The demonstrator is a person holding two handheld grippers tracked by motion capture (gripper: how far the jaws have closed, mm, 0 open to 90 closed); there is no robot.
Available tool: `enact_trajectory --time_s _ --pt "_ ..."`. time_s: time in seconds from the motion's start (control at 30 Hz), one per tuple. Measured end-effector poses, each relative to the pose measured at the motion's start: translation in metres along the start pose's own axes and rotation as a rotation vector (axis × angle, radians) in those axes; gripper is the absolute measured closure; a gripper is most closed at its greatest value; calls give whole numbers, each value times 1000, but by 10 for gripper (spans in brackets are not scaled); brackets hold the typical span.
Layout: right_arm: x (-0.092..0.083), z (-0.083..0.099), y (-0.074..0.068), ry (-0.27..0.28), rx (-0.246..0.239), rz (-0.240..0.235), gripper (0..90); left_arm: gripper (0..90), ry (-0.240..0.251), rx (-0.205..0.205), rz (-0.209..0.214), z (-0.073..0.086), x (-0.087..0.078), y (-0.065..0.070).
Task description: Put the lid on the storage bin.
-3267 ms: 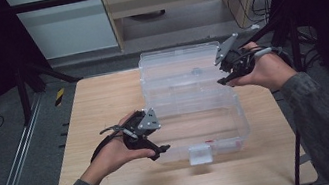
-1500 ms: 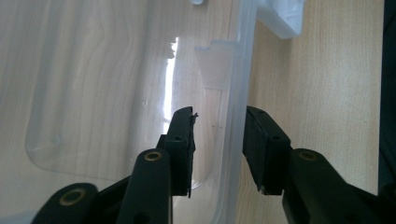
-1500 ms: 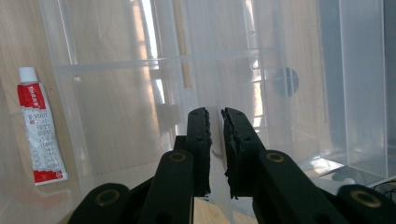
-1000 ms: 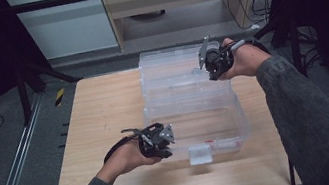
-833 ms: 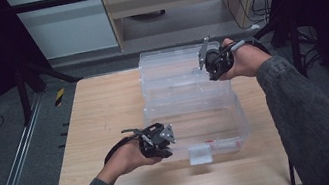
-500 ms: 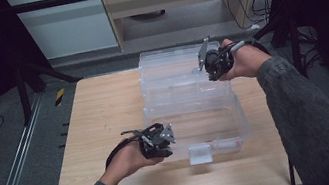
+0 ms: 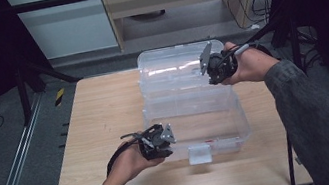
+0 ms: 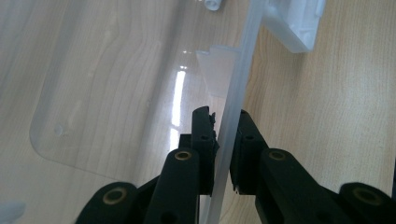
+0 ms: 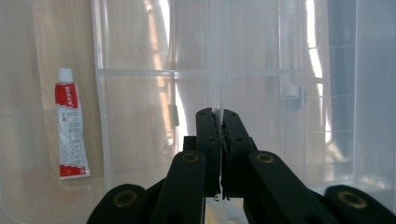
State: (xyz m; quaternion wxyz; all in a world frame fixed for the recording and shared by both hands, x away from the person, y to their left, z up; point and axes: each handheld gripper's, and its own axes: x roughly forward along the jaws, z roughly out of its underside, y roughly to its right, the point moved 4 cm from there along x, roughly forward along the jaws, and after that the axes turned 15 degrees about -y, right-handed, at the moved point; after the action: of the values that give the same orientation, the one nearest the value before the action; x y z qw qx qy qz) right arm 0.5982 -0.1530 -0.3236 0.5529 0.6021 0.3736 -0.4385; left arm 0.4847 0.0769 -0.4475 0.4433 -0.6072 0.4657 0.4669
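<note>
Since the earliest frame, drawn in: right gripper (image 7: 208,67) now at the far right of the lid (image 7: 175,65), jaws just closing, clamped on its thin edge (image 9: 219,116). Left gripper (image 7: 160,141) pinching the box (image 7: 197,117) rim at the near left. Red-and-white tube (image 9: 71,126) lying inside. Box mid-table (image 7: 100,113).

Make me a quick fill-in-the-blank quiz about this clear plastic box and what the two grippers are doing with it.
1. The left gripper is shut on the box's near ____.
2. The right gripper is pinching the raised clear ____.
3. The tube in the right gripper view is white and ____.
4. The box rests on a ____ table.

Missing words: rim; lid; red; wooden
</note>
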Motion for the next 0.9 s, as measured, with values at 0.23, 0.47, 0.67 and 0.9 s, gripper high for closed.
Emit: enact_trajectory --time_s 0.23,0.47,0.67,0.9 --pt "-9 2 -20 17 -10 22 878 805 0 -7 -8 0 0 0" --pt "-14 5 -38 22 -25 47 873 798 7 -6 -17 0 0 1" --pt "-11 7 -32 22 -8 47 864 793 15 -98 -3 -1 2 5" --pt "-8 5 -22 15 -3 37 868 793 -2 -38 -42 -7 2 -5"
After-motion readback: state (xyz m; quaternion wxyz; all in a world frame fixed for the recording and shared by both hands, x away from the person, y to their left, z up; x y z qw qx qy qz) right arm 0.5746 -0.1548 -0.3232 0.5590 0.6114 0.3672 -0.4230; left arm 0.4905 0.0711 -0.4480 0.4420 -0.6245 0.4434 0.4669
